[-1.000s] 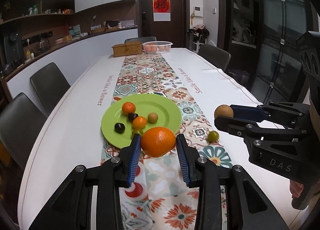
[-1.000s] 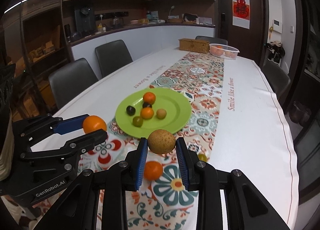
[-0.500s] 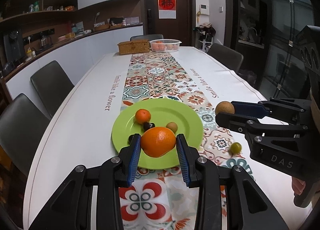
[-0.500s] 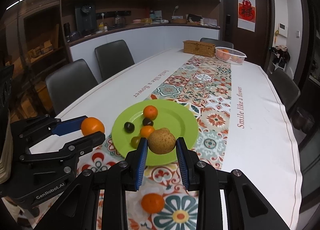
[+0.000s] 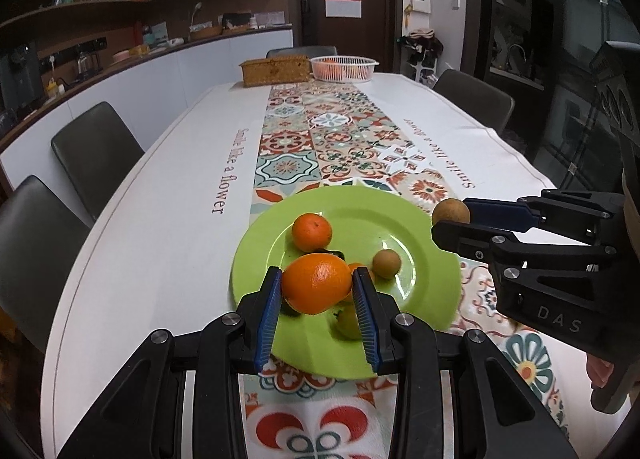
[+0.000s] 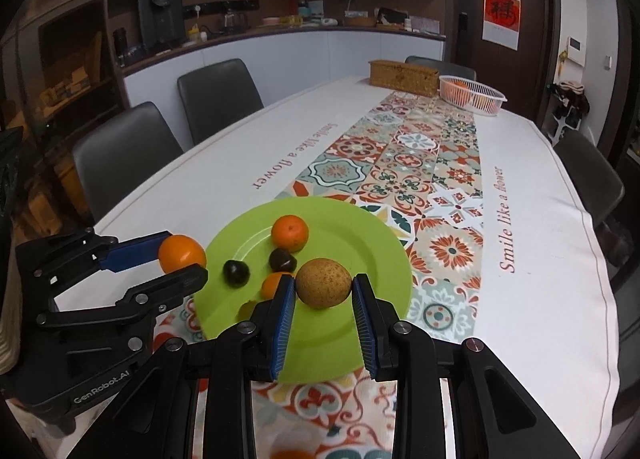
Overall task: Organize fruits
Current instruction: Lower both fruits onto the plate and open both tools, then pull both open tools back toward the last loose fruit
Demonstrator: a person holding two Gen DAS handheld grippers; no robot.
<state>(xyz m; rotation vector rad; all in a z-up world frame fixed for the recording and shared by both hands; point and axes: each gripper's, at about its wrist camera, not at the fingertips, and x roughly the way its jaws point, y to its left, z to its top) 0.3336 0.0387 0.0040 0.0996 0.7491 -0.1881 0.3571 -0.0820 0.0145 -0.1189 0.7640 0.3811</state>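
A green plate lies on the patterned runner and holds a small orange, a small brown fruit, two dark fruits and other small fruits partly hidden. My left gripper is shut on a big orange, held over the plate's near left part. My right gripper is shut on a brown round fruit, held over the plate's right side.
A white basket of oranges and a wicker box stand at the table's far end. Grey chairs line both sides. An orange fruit lies on the runner below my right gripper.
Both grippers have moved forward with their fruits, from short of the plate to over it. The plate looks larger and closer.
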